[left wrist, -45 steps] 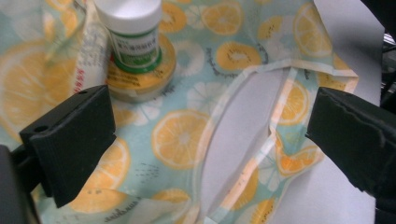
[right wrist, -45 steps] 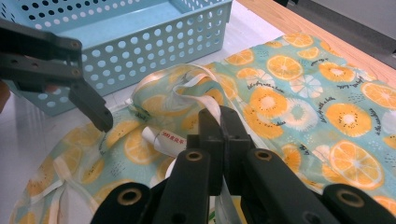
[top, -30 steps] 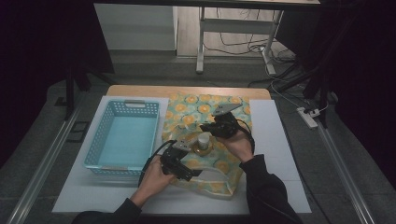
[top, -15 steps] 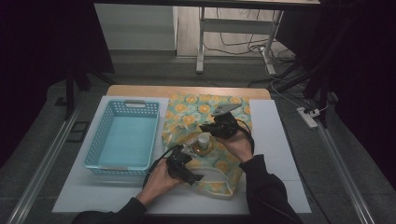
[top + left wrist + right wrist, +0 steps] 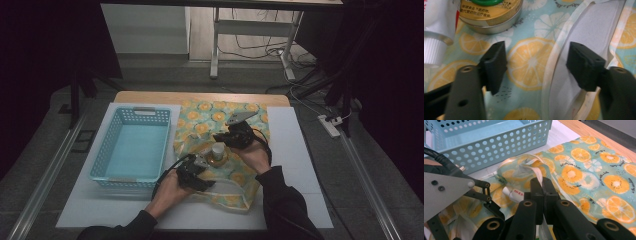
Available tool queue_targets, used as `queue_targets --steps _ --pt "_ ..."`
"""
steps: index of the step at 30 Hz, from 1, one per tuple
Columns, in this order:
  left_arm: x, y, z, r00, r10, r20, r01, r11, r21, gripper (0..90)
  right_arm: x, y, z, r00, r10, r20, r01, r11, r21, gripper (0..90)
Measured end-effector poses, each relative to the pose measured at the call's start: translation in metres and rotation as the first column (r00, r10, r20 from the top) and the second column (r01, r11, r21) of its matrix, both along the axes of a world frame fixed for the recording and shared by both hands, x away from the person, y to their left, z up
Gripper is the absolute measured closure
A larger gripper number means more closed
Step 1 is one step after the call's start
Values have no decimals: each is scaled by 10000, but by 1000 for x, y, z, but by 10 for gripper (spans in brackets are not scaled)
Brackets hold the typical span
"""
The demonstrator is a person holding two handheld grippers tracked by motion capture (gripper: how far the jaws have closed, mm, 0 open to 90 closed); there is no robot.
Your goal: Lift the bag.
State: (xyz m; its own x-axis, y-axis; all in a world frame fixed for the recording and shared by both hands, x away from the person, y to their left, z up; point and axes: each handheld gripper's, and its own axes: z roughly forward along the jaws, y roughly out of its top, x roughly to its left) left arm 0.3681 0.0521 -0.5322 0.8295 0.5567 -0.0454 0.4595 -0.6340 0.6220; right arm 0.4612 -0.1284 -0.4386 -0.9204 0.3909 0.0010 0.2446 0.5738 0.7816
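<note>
Hands at the near edge of the desk (image 5: 300, 165), high view. We see the left gripper (image 5: 196, 169) low over the near part of the citrus-print cloth bag (image 5: 210, 117), right gripper (image 5: 231, 137) a bit farther back over the same bag.

Left gripper (image 5: 536, 62): jaws have just been closing, now stand about half open. Between them lie the printed fabric and the bag's white rim tape (image 5: 554, 62); pads are not pressing on either. Right-hand jaw sits over the pale inner lining (image 5: 596, 32) where the mouth gapes open.

Just past those jaws: round gold tin (image 5: 491, 17) with green print on top, resting on the fabric, and a white tube (image 5: 436, 30) with a ribbed cap next to it, touching or nearly so; we can't tell which. In the high view both sit between the two grippers, tin (image 5: 217, 160) below the white cap (image 5: 218, 149).

Right gripper (image 5: 541, 192): jaws fully together, pinching a white strap (image 5: 537, 173) of the bag; the strap runs up out of the pads toward the bunched bag mouth. White tube (image 5: 515, 193) with red print lies just beside those jaws, on the left of that view. Left gripper's grey plate (image 5: 446, 192) shows at that view's left edge.

Farther off: light-blue perforated basket (image 5: 130, 150) on the white desk mat, left of the bag, close to it, nothing inside. Bag's far half lies flat toward the wooden desk edge (image 5: 150, 97).
</note>
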Motion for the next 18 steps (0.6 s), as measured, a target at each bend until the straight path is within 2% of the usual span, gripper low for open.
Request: queue_targets --steps 8,13,18 --pt "3 1 2 9981 594 -168 -597 9981 -154 635 0 0 0 10000 10 -37 -10 10000 -13 898" --pt "4 0 2 9974 600 -401 -616 9974 -386 800 1 0 -1 10000 5 -60 -6 10000 -49 899" --pt "3 -1 1 9971 658 -383 -674 9968 -439 869 1 0 -1 10000 10 -62 -10 10000 -51 898"
